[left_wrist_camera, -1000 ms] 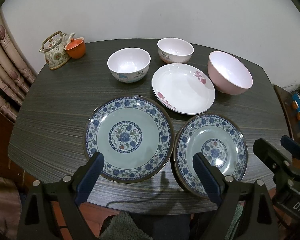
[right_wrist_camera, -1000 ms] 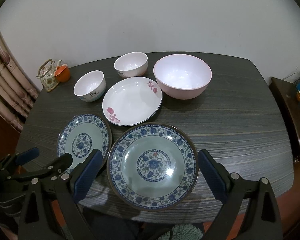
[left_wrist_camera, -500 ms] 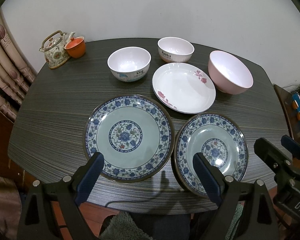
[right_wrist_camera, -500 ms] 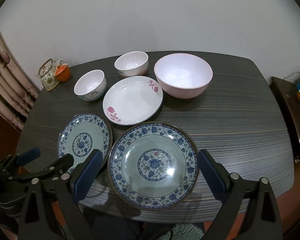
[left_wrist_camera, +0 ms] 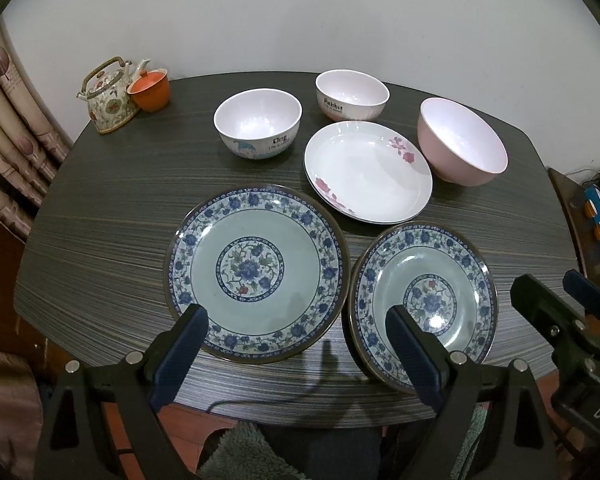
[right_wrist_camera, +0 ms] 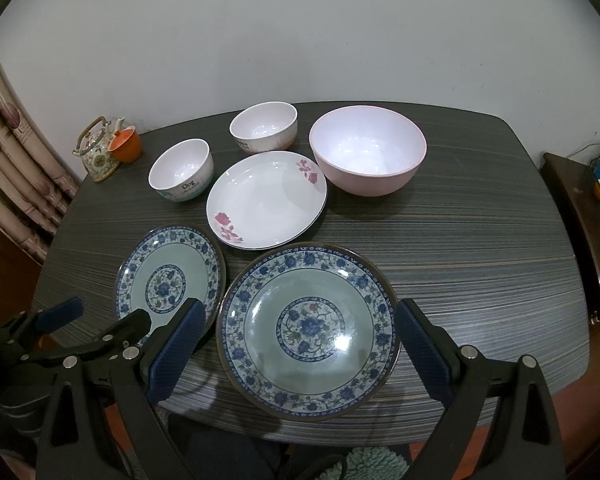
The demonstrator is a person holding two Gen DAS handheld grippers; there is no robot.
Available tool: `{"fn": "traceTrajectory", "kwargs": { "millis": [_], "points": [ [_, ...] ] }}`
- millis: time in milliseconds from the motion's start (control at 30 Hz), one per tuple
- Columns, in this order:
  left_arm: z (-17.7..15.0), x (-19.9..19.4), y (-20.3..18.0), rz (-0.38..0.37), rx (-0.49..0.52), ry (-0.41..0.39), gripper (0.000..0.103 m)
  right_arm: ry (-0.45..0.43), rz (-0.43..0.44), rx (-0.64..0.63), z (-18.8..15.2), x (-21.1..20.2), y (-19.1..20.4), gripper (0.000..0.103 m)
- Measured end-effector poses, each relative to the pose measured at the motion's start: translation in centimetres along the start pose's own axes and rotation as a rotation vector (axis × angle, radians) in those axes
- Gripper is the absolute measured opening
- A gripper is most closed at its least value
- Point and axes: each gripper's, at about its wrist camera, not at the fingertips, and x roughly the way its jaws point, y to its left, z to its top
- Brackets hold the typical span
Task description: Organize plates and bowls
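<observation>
"What kind of place is this?"

"A home, where people eat. See the dark tabletop (left_wrist_camera: 100,216) by the white wall?"

"What's on it?"

"Plates and bowls, like the Dog bowl (left_wrist_camera: 258,122). Left of that bowl sit a flowery teapot (left_wrist_camera: 110,96) and an orange cup (left_wrist_camera: 150,89). Curtains (left_wrist_camera: 16,128) hang left of the teapot."

Glossy glazed plates (right_wrist_camera: 308,330) and bowls (left_wrist_camera: 258,122) sit on a matt, striped wood-grain table (right_wrist_camera: 480,248).

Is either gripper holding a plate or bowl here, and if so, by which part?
Nothing is held. The left gripper and right gripper are both open above the near table edge, touching no dish.
</observation>
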Motion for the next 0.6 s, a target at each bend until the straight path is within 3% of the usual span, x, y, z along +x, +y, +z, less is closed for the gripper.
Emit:
{"fn": "traceTrajectory", "kwargs": {
  "millis": [333,600],
  "points": [
    [-0.1,0.6,0.6,-0.037,-0.027,0.015,0.092,-0.008,0.044,-0.012,-0.1,0.1,0.1,0.094],
    [0.2,1.5,3.4,-0.111,-0.116,0.044,0.092,0.02,0.148,-0.036,0.0,0.8,0.6,0.094]
  ]
}}
